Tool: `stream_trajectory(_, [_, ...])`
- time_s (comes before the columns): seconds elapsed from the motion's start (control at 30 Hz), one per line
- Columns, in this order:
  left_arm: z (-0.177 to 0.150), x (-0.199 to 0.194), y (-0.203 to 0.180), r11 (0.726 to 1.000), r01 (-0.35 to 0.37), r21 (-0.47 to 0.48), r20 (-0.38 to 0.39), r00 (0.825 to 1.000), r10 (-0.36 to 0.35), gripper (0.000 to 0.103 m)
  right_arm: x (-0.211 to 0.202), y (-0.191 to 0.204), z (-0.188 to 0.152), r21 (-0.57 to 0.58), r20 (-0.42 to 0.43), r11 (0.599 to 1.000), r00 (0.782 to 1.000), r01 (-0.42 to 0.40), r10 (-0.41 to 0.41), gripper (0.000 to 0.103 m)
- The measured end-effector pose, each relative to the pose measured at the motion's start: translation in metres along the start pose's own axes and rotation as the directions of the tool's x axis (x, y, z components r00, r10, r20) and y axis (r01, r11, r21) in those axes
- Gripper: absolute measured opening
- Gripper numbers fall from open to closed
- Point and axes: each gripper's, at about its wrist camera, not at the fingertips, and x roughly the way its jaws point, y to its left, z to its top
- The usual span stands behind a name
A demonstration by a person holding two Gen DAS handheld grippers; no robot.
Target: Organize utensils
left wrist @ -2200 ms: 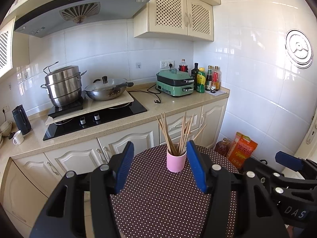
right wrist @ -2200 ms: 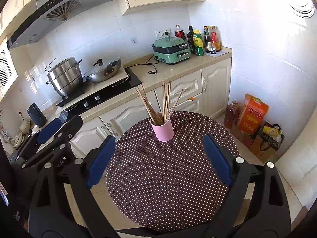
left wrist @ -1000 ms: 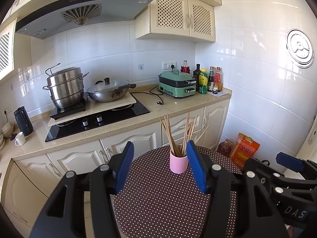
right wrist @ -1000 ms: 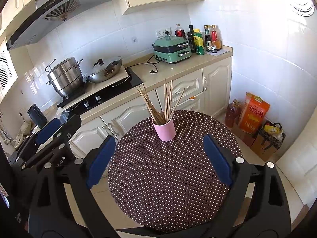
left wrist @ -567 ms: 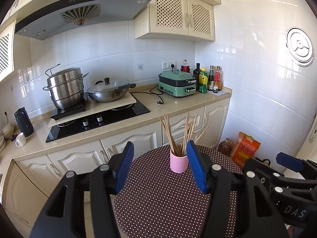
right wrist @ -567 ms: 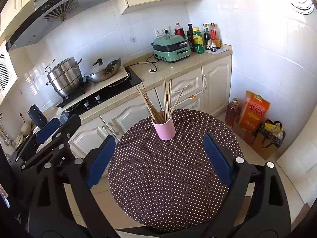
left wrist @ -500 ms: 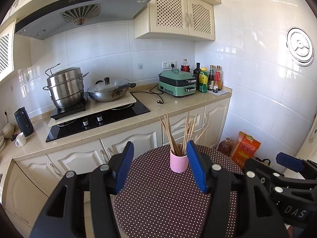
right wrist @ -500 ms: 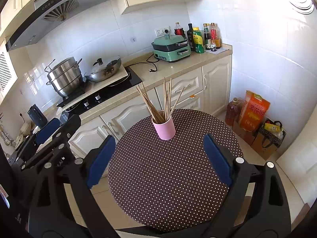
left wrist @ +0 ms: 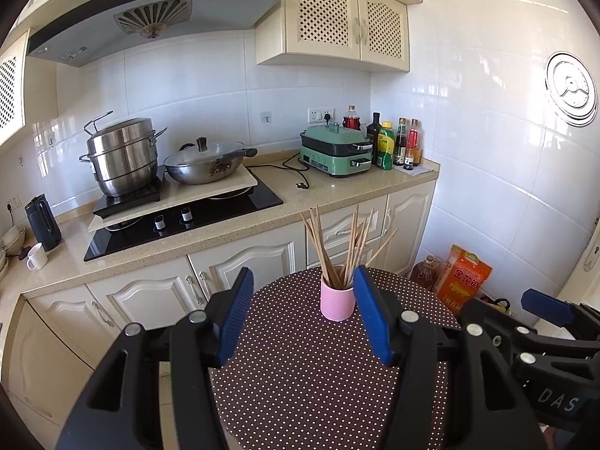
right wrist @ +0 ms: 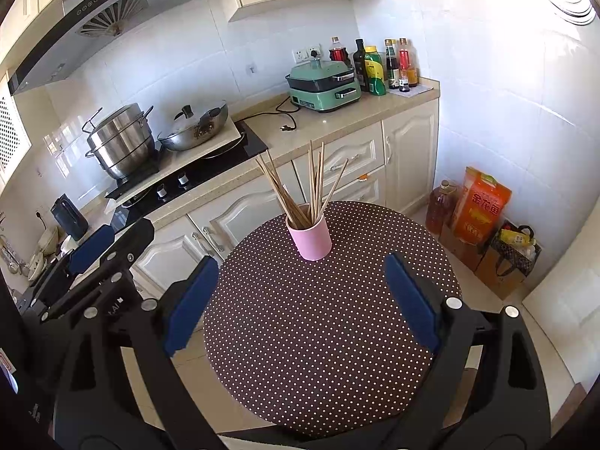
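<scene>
Standing upright on the far half of the round desk (right wrist: 337, 337), which is covered in a brown cloth with white dots, a small pink cylindrical cup (right wrist: 310, 238) holds a bundle of thin wooden chopsticks (right wrist: 313, 183). They fan out above the rim, some leaning left, some near vertical, one tilted right. Nothing else lies on the dotted cloth.

From the left wrist view the pink cup (left wrist: 336, 303) appears between the blue pads of the left claw (left wrist: 300, 313), closer to the right-hand pad, but it sits farther away on the desk and neither pad touches it. That claw is released, its jaws apart with nothing between them. The right claw (right wrist: 300, 300) is also released, its jaws spread wider, hanging over the near part of the desk with the cup well ahead of it. The left claw's black frame shows at the left edge of the right wrist view.

Behind the desk runs a beige stone counter (left wrist: 337, 187) over cream cabinet doors. On it stand a black glass hob (left wrist: 180, 221), a stacked steel steamer pot (left wrist: 122, 161), a lidded steel wok (left wrist: 206, 165), a green electric cooker (left wrist: 335, 153) and a row of sauce bottles (left wrist: 393, 144). An orange bag (right wrist: 480, 206) sits on the floor by the wall.
</scene>
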Motion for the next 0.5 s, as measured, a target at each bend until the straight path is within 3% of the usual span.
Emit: stream_trajectory(0.5, [-0.0014,0.0088,0.0018,1.0,0.003,-0.004,-0.019,1.0,-0.003,0.055,0.0082,0.0007,-0.0012,0.014,-0.018,1.0,1.0,0.007,-0.006,0.089])
